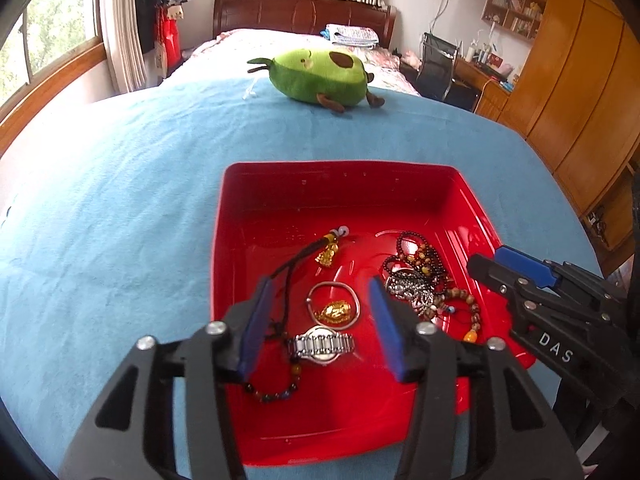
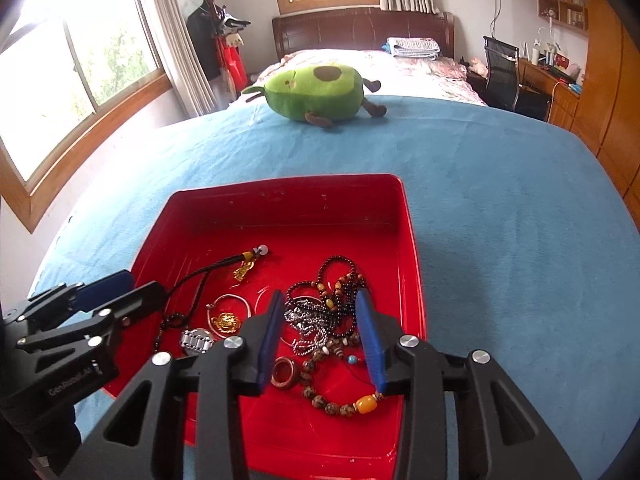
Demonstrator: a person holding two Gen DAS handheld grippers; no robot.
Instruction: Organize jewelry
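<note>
Left gripper (image 1: pixel 320 320): jaws parted, nothing held, above watch (image 1: pixel 321 344).
Right gripper (image 2: pixel 320 336): jaws parted, empty, above tangled bead strands (image 2: pixel 332 304).
Jewelry: all inside red tray (image 1: pixel 340 172) on blue cloth (image 1: pixel 120 200).
Risk: 1 strand lifted likely drags others; tangle would cause it.

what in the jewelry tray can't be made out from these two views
- Left wrist view: the beaded bracelet partly hidden behind the left gripper finger.
- Right wrist view: the watch mostly covered by the right gripper.
- Both views: red tray near rim blocked by gripper bodies.
- Chain pile: strands too tangled to separate.
</note>
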